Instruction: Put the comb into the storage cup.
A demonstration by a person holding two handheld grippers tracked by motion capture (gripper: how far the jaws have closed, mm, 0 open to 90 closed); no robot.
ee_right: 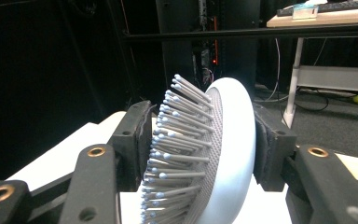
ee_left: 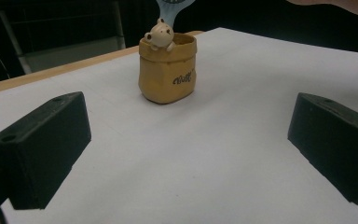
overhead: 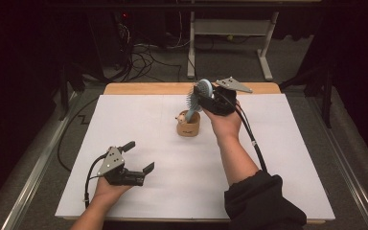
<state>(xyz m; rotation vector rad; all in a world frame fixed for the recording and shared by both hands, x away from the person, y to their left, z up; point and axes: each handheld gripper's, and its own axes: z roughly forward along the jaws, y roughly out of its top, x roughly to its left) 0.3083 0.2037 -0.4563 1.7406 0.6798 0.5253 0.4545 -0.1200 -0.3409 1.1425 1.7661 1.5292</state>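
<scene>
A tan sack-shaped cup [overhead: 188, 124] with a small bear figure [ee_left: 160, 33] on its rim stands near the middle of the white table. A pale blue hairbrush [overhead: 197, 95] stands tilted with its handle down in the cup. My right gripper [overhead: 206, 98] is shut on the brush's round head [ee_right: 216, 154], bristles to the left in the right gripper view. My left gripper [overhead: 138, 157] rests low at the front left, open, its jaws wide apart with nothing between them. The cup [ee_left: 168, 70] lies ahead of it.
The white sheet [overhead: 139, 139] covers a wooden table with its far edge [overhead: 139, 88] bare. Beyond the table are desk legs [overhead: 191, 48], cables and a dark floor. The person's right forearm [overhead: 237, 153] in a black sleeve reaches across the right half.
</scene>
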